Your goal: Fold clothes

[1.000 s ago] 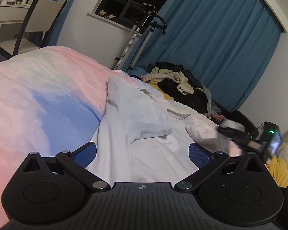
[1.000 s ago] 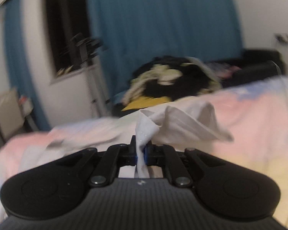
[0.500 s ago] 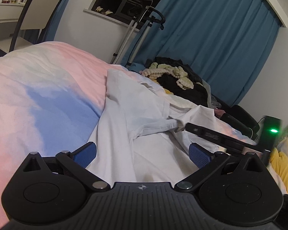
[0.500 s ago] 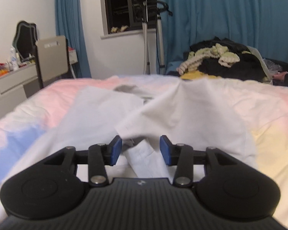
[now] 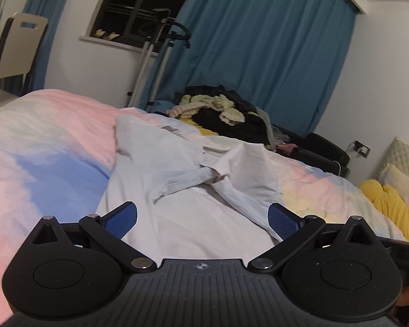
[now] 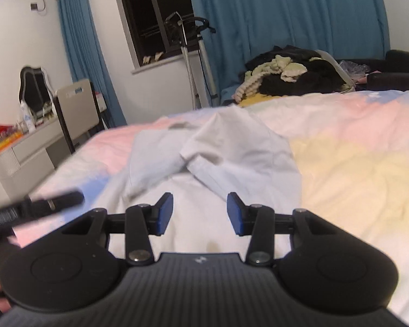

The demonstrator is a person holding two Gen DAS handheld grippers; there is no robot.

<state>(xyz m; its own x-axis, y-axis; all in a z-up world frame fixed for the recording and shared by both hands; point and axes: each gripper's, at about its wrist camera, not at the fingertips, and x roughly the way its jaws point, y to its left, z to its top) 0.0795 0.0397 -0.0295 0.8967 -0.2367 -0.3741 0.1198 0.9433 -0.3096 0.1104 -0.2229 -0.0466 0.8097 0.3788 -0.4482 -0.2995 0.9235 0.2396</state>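
A white T-shirt (image 5: 193, 218) lies spread on the bed (image 5: 46, 158), both sleeves folded in toward its middle so that their ends nearly meet. The left tongs (image 5: 201, 219) hover low over the shirt's near part with their blue pads spread wide and nothing between them. The right tongs (image 6: 200, 214) stand partly open above the same cloth, gripping nothing, while a heap of dark and cream clothes (image 6: 289, 77) sits beyond the bed's far edge.
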